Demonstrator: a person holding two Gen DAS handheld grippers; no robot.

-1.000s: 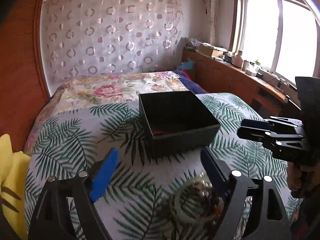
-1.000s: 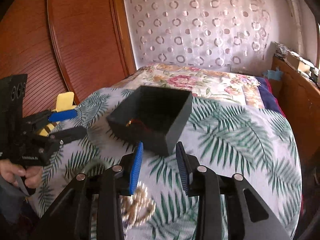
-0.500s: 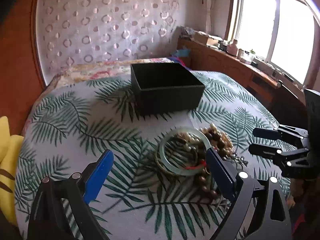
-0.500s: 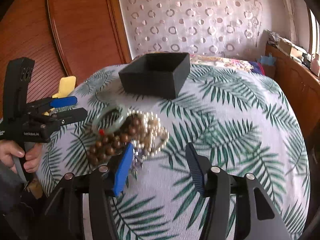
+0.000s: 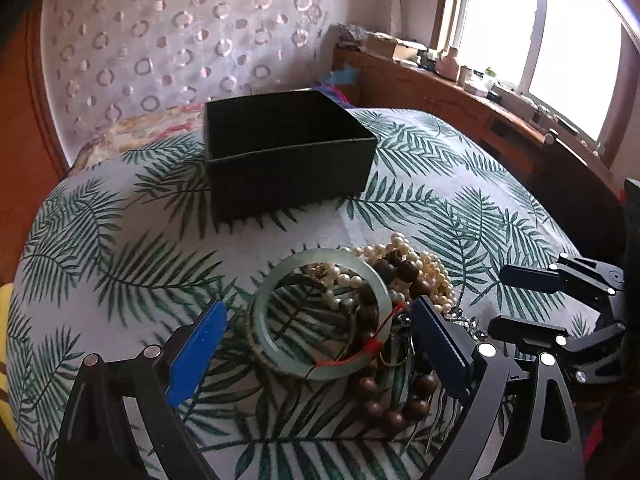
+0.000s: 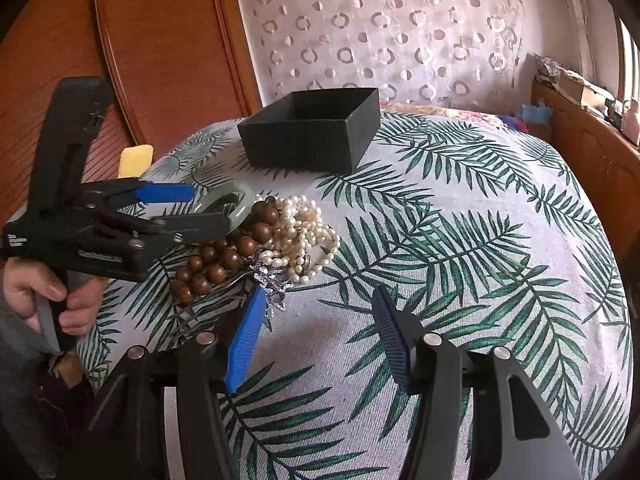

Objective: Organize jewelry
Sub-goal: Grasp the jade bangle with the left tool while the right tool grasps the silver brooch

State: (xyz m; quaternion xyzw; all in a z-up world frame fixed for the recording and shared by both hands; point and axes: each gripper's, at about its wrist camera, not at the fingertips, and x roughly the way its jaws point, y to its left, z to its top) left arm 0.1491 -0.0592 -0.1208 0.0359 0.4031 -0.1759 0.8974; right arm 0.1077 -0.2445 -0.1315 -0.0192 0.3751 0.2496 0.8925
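Note:
A pile of jewelry lies on the palm-leaf cloth: a pale green jade bangle [image 5: 276, 344], a brown wooden bead bracelet [image 5: 400, 400], a pearl necklace [image 5: 428, 268] and a small silver piece [image 6: 272, 280]. My left gripper [image 5: 320, 336] is open, its blue pads on either side of the bangle. My right gripper [image 6: 320, 332] is open and empty, just short of the pile; it also shows in the left wrist view [image 5: 516, 300]. A black open box [image 5: 280, 152] stands beyond the pile. Its inside is hidden.
The cloth covers a round table [image 6: 500, 240]. A wooden panel [image 6: 160, 40] stands left, a curtain [image 5: 180, 48] behind the box. A wooden counter [image 5: 460, 100] with clutter runs under the window at right. A yellow object [image 6: 136, 160] lies at the table's left edge.
Both grippers have pulled back from the box and lowered toward the jewelry pile. The right gripper has opened wider. The left gripper now frames the bangle.

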